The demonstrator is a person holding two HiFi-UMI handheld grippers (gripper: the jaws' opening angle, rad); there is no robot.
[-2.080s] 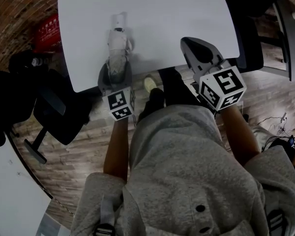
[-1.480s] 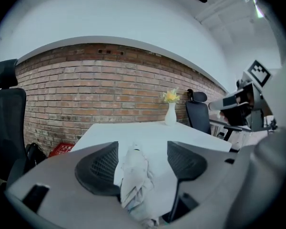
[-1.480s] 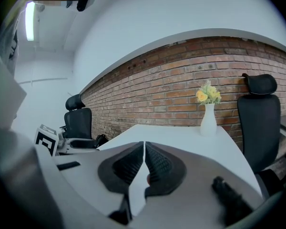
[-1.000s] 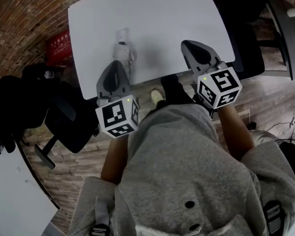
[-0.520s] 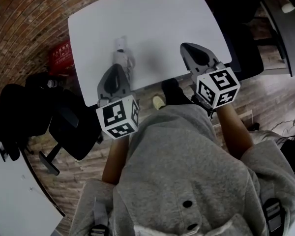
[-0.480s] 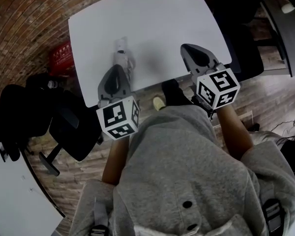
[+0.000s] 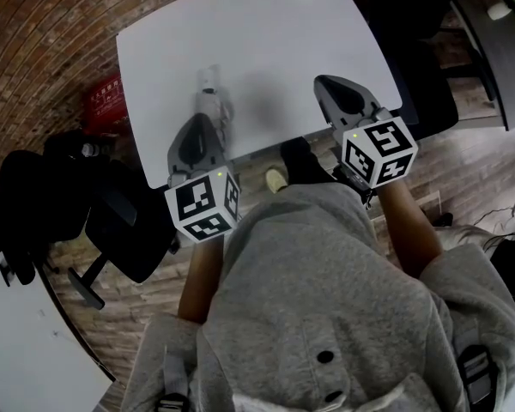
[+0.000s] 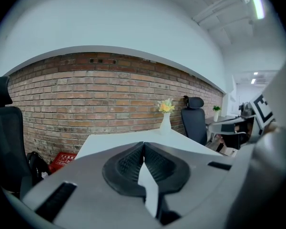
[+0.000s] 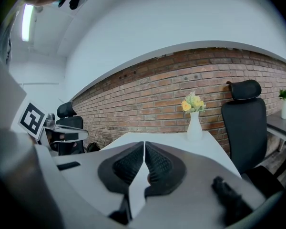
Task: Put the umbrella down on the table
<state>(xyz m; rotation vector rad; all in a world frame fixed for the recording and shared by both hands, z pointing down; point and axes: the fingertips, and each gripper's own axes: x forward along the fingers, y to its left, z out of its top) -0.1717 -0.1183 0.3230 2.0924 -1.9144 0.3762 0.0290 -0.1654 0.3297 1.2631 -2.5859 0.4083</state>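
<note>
The umbrella (image 7: 212, 101) lies on the bench (image 7: 275, 41), its long side pointing away, just ahead of the left fingers (image 8: 126, 165) and farther from the right fingers (image 9: 157, 165), both shut and empty.

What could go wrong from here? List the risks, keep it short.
1. The umbrella lies on the table close to its near edge, so a nudge could roll it off.
2. The left gripper, shut and empty, sits right by the umbrella's near end; pulling back carelessly might drag it along.
</note>
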